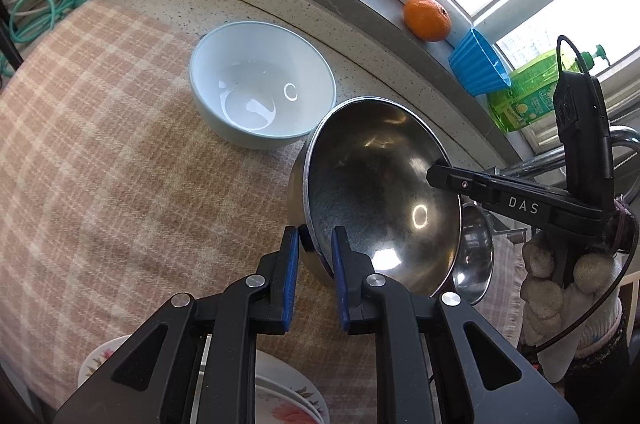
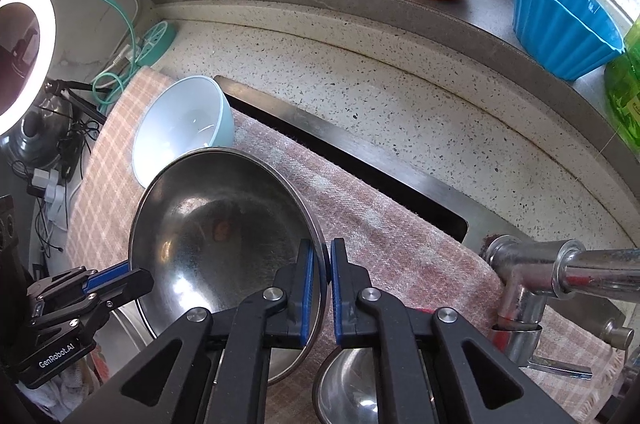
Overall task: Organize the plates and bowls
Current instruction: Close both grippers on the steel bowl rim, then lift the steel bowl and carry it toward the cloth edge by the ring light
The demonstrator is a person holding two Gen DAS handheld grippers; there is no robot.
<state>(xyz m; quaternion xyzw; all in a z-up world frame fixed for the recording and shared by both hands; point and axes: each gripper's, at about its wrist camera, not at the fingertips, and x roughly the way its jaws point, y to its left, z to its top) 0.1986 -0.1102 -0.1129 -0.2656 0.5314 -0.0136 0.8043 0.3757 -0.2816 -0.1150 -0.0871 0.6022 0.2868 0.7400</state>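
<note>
Left wrist view: the left gripper (image 1: pixel 314 248) pinches the rim of a tilted steel bowl (image 1: pixel 376 191) at lower centre; the right gripper (image 2: pixel 322 266), nearly closed, clamps the opposite rim. Uneven pulling could slip the thin rim and drop it onto the smaller steel bowl (image 1: pixel 476 256) or knock the pale blue bowl (image 1: pixel 262 83) on the checked cloth (image 1: pixel 100 163)

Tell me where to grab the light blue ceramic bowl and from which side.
Probably pinch the light blue bowl by its thin rim, from above, one finger inside the wall. It stands upright and empty on the plaid cloth. Take the rim farthest from the steel bowl crowding it.
</note>
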